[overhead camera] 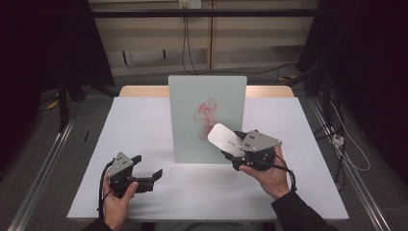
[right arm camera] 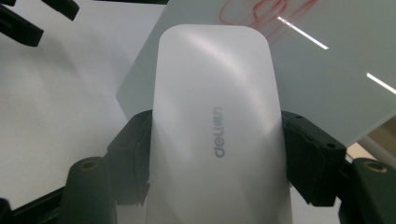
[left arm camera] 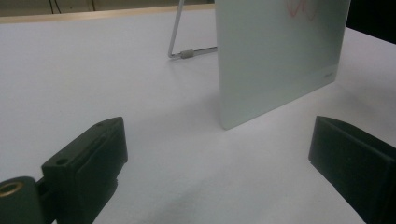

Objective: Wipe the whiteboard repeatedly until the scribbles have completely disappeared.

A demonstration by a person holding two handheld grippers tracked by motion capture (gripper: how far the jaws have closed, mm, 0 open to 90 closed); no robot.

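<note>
- The left tongs (overhead camera: pixel 144 174) rest low over the near left part of the white counter (overhead camera: pixel 144 125), jaws spread with nothing between them. Judged role: parked clear of the work, ready to steady the board if required.
- The right tongs (overhead camera: pixel 230 150) are pinching a white eraser (overhead camera: pixel 224 138) by its two long sides, one jaw pressed to each edge. This grip leaves the broad flat body projecting forward, so the wiping face can presumably be laid against the board.
- The eraser is held off the counter, just in front of the lower right part of the board face; contact cannot be confirmed.
- The whiteboard (overhead camera: pixel 192 120) stands near upright at the counter centre, propped from behind by a wire stand (left arm camera: pixel 180 44), presenting its face to the person.
- A red scribble (overhead camera: pixel 207 115) sits on the board just above the eraser. Judged next action: raise the eraser onto the marks.
</note>
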